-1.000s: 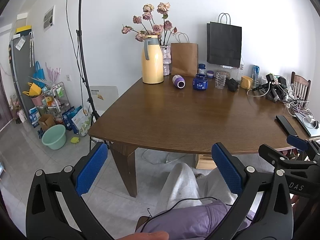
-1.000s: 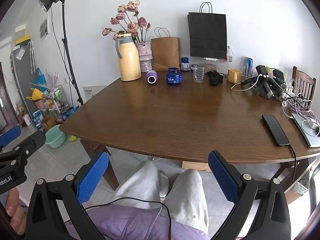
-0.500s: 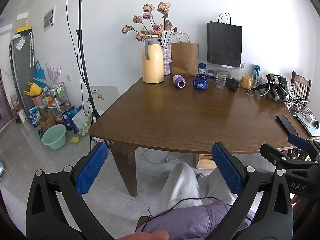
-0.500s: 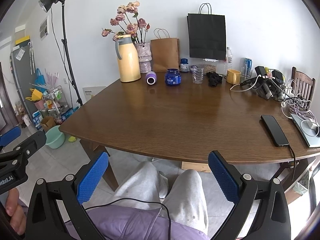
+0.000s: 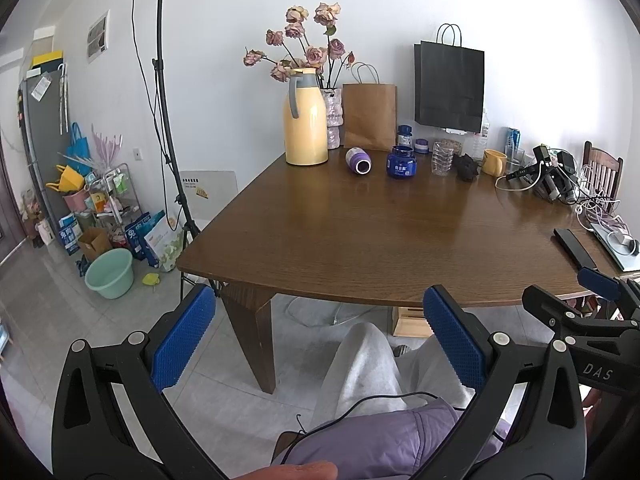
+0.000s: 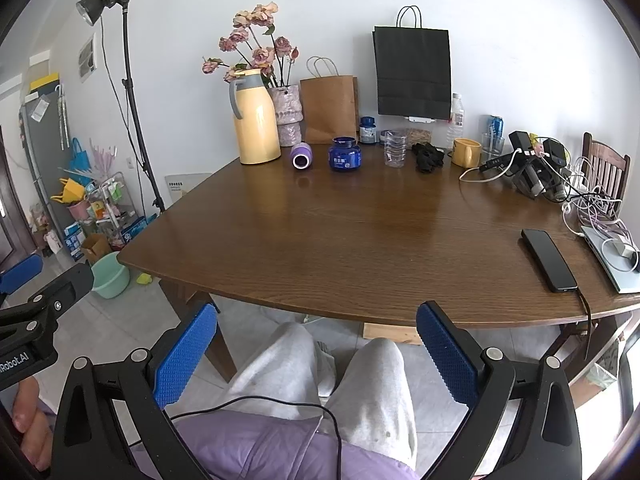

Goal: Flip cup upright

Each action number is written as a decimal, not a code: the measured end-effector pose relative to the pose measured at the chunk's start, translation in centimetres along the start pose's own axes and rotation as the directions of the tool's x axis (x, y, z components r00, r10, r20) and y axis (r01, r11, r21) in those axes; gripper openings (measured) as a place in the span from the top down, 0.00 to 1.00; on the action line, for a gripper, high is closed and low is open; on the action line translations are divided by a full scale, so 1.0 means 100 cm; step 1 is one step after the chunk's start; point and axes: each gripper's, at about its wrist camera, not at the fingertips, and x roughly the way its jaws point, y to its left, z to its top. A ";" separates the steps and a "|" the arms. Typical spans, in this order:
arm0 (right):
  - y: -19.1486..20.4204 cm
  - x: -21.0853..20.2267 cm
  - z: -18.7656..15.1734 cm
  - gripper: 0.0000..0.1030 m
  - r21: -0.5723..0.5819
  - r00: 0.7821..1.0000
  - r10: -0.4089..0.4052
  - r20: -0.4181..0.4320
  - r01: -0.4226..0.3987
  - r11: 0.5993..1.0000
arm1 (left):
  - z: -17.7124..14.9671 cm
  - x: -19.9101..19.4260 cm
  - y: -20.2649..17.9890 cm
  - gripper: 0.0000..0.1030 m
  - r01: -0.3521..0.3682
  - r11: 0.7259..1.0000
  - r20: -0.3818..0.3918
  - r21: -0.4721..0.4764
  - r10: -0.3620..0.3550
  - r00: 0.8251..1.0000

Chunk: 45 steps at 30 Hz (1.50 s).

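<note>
A small purple cup (image 5: pixel 359 160) lies on its side at the far end of the brown table (image 5: pixel 360 236), its mouth turned toward me; it also shows in the right wrist view (image 6: pixel 301 155). My left gripper (image 5: pixel 320 340) is open and empty, held low over my lap in front of the table's near edge. My right gripper (image 6: pixel 316 354) is open and empty too, also short of the near edge. Both are far from the cup.
A yellow thermos jug (image 5: pixel 305 118), a flower vase (image 6: pixel 288 120), paper bags (image 6: pixel 329 108), a blue jar (image 5: pixel 401 162), stacked clear cups (image 6: pixel 395 148) and a yellow mug (image 6: pixel 466 152) line the far edge. A phone (image 6: pixel 548 260), laptop and cables sit at the right. A light stand (image 5: pixel 164 92) stands left.
The right wrist view has shifted slightly, so the table sits a little closer. The left gripper has barely moved. Both stay open.
</note>
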 end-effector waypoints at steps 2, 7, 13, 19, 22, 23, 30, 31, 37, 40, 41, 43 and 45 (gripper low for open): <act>0.000 0.001 0.000 0.01 0.000 1.000 0.000 0.000 0.000 1.000 | 0.000 0.000 0.000 0.00 0.000 1.000 0.002 0.000 0.000 1.000; 0.000 0.001 0.000 0.01 0.000 1.000 0.000 0.000 0.000 1.000 | 0.000 0.000 0.000 0.00 0.000 1.000 0.000 0.000 0.000 1.000; 0.000 0.001 -0.001 0.01 0.001 1.000 -0.001 0.001 0.001 1.000 | 0.000 0.000 0.000 0.00 0.000 1.000 0.000 0.000 0.000 1.000; -0.001 0.001 -0.001 0.01 -0.001 1.000 0.000 0.001 0.000 1.000 | 0.000 0.000 0.000 0.00 0.000 1.000 0.001 0.000 0.000 1.000; 0.000 0.001 -0.001 0.01 0.001 1.000 0.000 0.001 0.000 1.000 | 0.000 0.001 -0.001 0.00 -0.001 1.000 0.000 0.000 0.001 1.000; 0.000 0.001 -0.001 0.01 -0.001 1.000 0.000 0.001 0.000 1.000 | 0.000 0.001 -0.001 0.00 -0.001 1.000 -0.001 0.001 0.001 1.000; 0.000 0.001 -0.002 0.01 0.000 1.000 0.002 0.002 -0.002 1.000 | -0.003 0.007 -0.003 0.00 0.009 1.000 -0.010 0.006 -0.009 1.000; -0.001 0.003 -0.002 0.01 0.000 1.000 0.009 0.001 -0.009 1.000 | -0.002 0.012 -0.003 0.00 0.016 1.000 -0.012 0.010 -0.016 1.000; -0.014 0.045 0.020 0.01 -0.003 0.997 0.081 -0.006 -0.081 0.997 | 0.017 0.060 -0.006 0.00 0.008 1.000 -0.029 0.017 -0.007 1.000; -0.022 0.074 0.037 0.01 0.012 0.995 0.097 -0.013 -0.097 0.995 | 0.033 0.091 -0.005 0.00 0.015 1.000 -0.058 0.025 -0.014 0.998; -0.025 0.086 0.044 0.01 0.017 0.995 0.096 -0.016 -0.096 0.995 | 0.037 0.099 -0.004 0.00 0.024 0.999 -0.062 0.023 -0.023 0.998; -0.027 0.108 0.056 0.01 0.012 0.996 0.082 -0.025 -0.081 0.997 | 0.050 0.125 -0.004 0.00 0.033 0.999 -0.073 0.021 -0.031 0.997; -0.030 0.134 0.072 0.01 0.003 0.996 0.082 -0.042 -0.082 0.997 | 0.061 0.147 -0.003 0.00 0.043 0.999 -0.085 0.023 -0.041 0.996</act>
